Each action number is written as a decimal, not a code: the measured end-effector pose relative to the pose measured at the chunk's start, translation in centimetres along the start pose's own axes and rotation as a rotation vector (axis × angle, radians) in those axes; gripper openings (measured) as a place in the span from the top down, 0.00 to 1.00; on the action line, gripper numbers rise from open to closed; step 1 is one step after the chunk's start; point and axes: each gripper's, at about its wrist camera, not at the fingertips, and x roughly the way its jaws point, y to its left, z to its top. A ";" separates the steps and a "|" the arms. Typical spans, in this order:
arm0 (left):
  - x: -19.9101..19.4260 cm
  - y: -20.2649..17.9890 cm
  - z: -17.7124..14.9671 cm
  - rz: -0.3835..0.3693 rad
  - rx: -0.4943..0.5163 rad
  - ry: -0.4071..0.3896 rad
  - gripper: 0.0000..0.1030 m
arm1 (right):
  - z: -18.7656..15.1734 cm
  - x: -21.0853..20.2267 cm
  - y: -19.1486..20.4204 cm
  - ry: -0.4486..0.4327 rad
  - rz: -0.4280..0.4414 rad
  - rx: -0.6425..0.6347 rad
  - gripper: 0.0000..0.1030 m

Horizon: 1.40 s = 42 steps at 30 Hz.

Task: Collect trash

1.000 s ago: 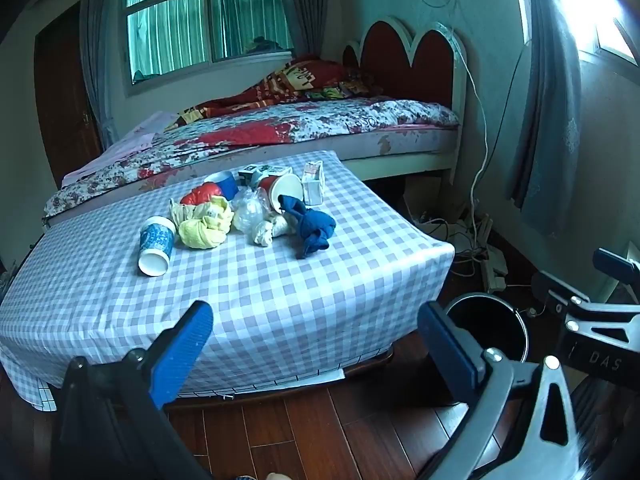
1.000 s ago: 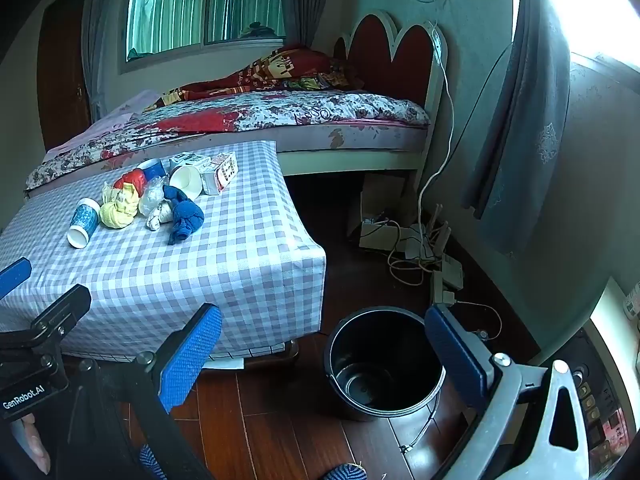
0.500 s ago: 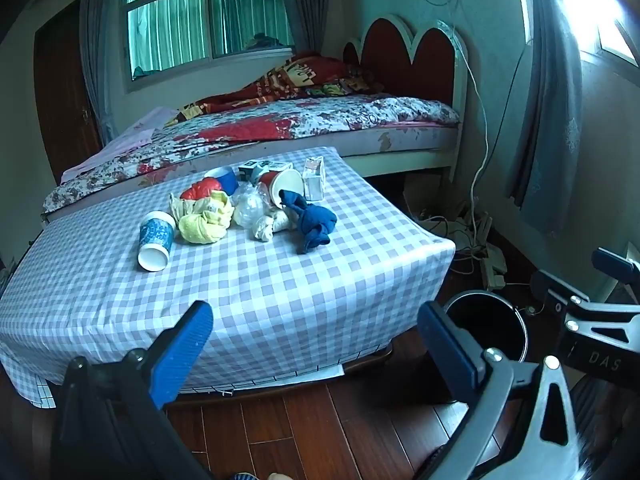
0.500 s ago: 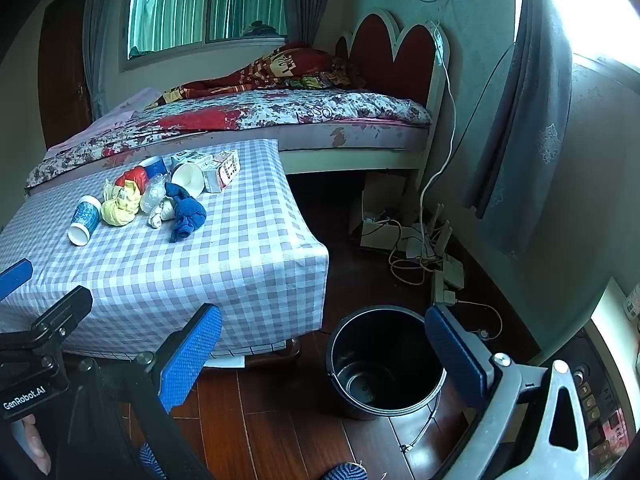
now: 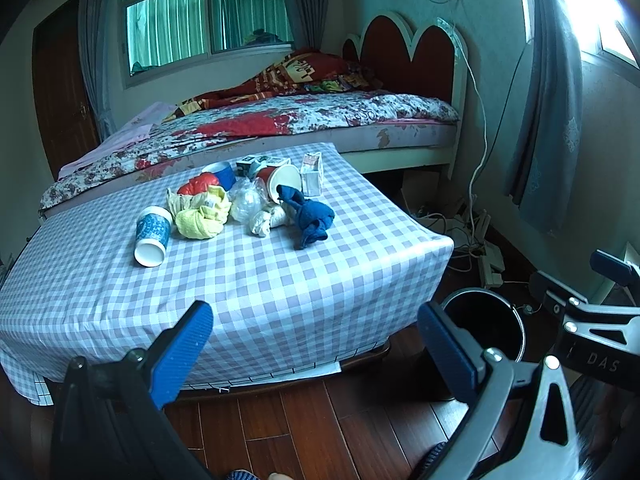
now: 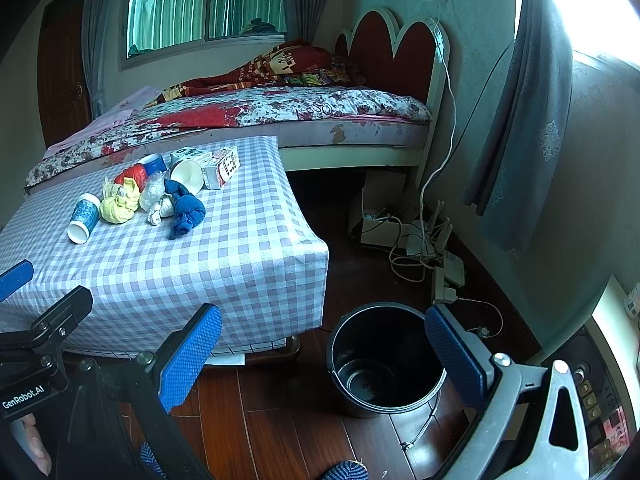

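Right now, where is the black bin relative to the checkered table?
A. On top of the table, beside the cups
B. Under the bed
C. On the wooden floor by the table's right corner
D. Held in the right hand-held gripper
C. The black bin stands upright and open on the wooden floor next to the right corner of the checkered table; both hand-held grippers are open and hold nothing.

A bed (image 5: 320, 120) with a floral cover and red scalloped headboard (image 5: 408, 56) stands beneath a curtained window (image 5: 208, 12), cables (image 6: 420, 248) tangled on the wooden floor (image 6: 280, 432).
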 end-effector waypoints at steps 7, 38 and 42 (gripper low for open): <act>0.0 0.0 0.0 0.000 0.001 0.000 0.01 | 0.0 0.1 0.1 -0.001 -0.001 0.000 0.01; 0.2 -0.1 0.3 -0.001 0.001 -0.001 0.01 | 0.2 0.1 -0.1 0.002 -0.002 -0.003 0.01; 0.2 -0.1 0.3 -0.002 0.001 -0.001 0.01 | 0.3 0.1 -0.1 0.003 -0.002 -0.003 0.01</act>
